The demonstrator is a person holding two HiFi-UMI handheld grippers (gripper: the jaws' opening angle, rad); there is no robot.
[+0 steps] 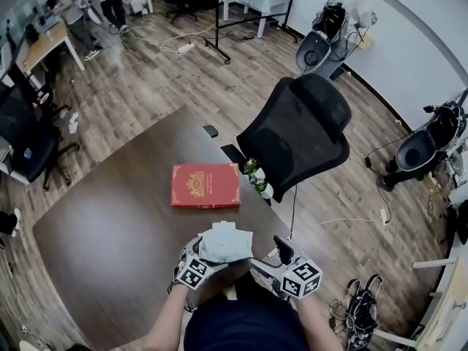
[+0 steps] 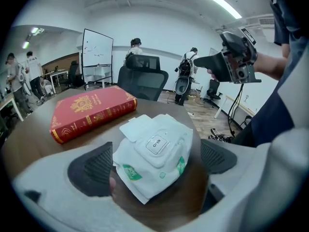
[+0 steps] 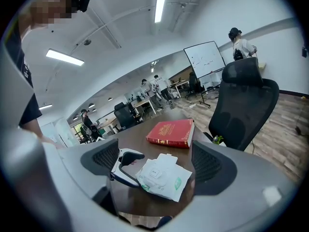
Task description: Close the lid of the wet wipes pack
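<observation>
The white wet wipes pack point(image 1: 225, 243) lies on the dark brown table point(image 1: 110, 218) near its front edge. Its lid, with an OPEN label point(image 2: 157, 143), lies flat on the pack's top, and a white flap point(image 2: 134, 125) sticks out at the far end. My left gripper point(image 1: 207, 259) is open, with the pack point(image 2: 154, 158) between its jaws, and its pads point(image 2: 92, 169) stand clear of the pack's sides. My right gripper point(image 1: 268, 259) is open, held just right of the pack and a little above the table point(image 2: 231, 62). The right gripper view looks down on the pack point(image 3: 161, 176).
A red book point(image 1: 205, 186) lies flat beyond the pack. A black office chair point(image 1: 300, 134) and a small potted plant point(image 1: 256, 175) sit at the table's right edge. A small black object point(image 1: 210, 131) rests at the far edge. People stand in the background.
</observation>
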